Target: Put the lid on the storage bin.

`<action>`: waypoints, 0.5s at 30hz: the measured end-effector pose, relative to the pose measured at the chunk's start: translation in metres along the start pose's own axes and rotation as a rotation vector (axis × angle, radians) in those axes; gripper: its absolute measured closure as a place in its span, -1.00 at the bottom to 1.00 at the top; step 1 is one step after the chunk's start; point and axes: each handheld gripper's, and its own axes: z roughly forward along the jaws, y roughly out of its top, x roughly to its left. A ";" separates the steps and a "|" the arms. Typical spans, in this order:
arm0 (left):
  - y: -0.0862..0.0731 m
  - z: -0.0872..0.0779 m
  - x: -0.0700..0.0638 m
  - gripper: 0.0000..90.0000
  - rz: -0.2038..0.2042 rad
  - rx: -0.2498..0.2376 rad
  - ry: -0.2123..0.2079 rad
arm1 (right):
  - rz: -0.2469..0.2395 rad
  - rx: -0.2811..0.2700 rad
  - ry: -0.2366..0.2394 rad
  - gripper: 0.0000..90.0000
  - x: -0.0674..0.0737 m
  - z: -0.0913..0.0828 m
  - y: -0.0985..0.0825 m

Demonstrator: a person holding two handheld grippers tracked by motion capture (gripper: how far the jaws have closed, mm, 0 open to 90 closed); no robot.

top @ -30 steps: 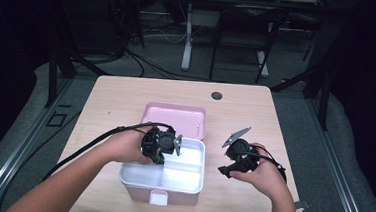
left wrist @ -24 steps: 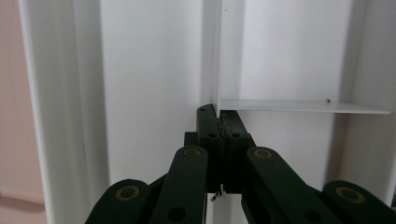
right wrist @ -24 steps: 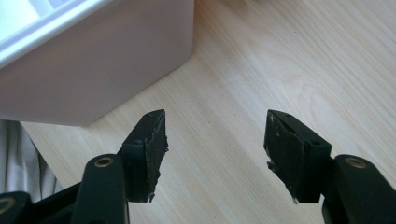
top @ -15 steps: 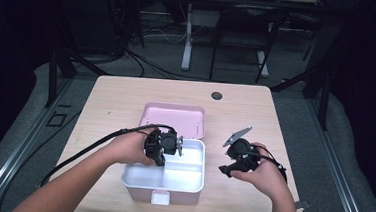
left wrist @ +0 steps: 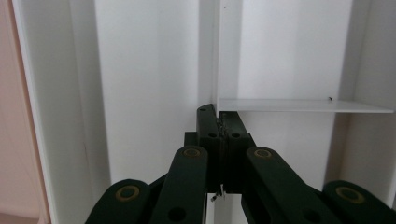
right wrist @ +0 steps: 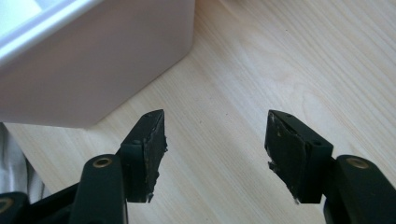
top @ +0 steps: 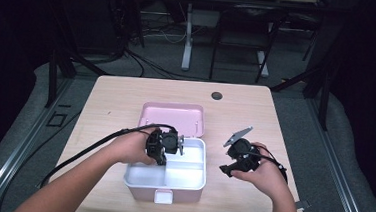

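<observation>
A pink lunch box (top: 166,172) with a white inside sits open at the near middle of the wooden table (top: 126,96). The left gripper (top: 166,143) reaches down into it, its jaws pressed together on the thin white divider (left wrist: 299,105) that splits the box into compartments. The right gripper (top: 232,166) hovers just beside the box's right wall, above bare tabletop, its jaws spread wide and holding nothing. The pink lid (top: 172,117) lies flat behind the box, touching it. A small dark disc (top: 217,95) rests well apart, near the far edge.
</observation>
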 end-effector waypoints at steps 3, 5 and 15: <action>0.000 0.001 0.000 0.98 -0.001 -0.002 0.000 | 0.008 0.005 -0.015 -0.18 -0.002 0.000 0.000; 0.000 0.002 -0.001 0.98 0.002 0.005 0.002 | 0.013 -0.013 -0.029 -0.21 -0.003 0.000 0.001; 0.000 0.002 0.002 0.97 0.019 0.016 0.000 | 0.045 -0.021 -0.084 -0.23 -0.024 0.007 0.010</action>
